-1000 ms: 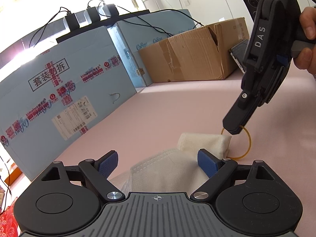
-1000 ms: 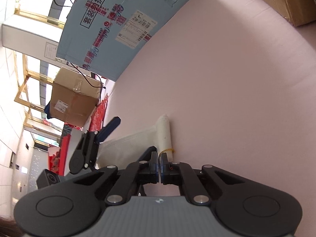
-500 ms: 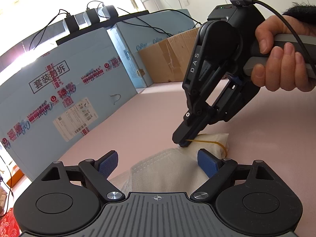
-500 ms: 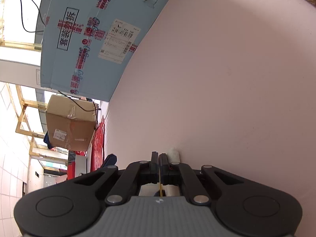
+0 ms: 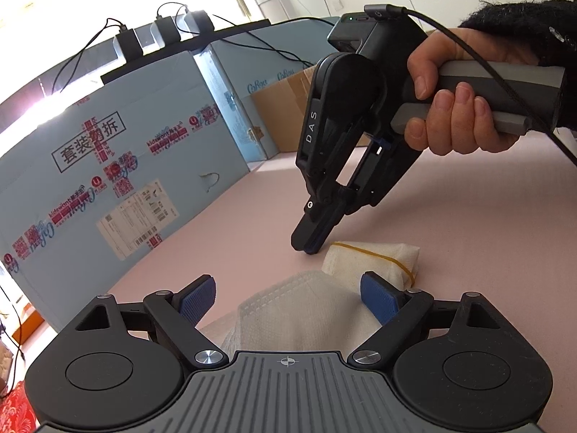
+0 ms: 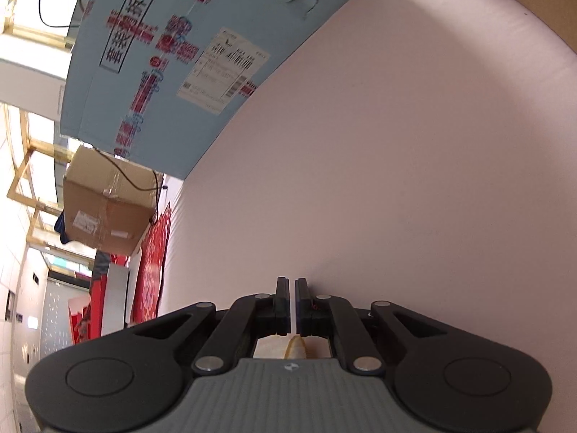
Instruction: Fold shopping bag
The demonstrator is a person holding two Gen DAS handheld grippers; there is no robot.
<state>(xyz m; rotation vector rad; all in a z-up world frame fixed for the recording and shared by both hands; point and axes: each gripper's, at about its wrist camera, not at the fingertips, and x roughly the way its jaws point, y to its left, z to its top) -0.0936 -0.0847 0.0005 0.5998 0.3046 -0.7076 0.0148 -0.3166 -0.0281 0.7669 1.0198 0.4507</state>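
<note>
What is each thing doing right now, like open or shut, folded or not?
shopping bag: folded into a bundle, lying on the pink table.
rubber band: looped round the bag's far end.
left gripper: wide open, fingers either side of the bag.
right gripper: tip beside the banded end, jaws just opened a slit, nothing between them.

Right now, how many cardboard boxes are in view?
3: a printed blue box behind the table at left, a brown open box beside it, a taped brown box off-table. Others may be hidden.
</note>
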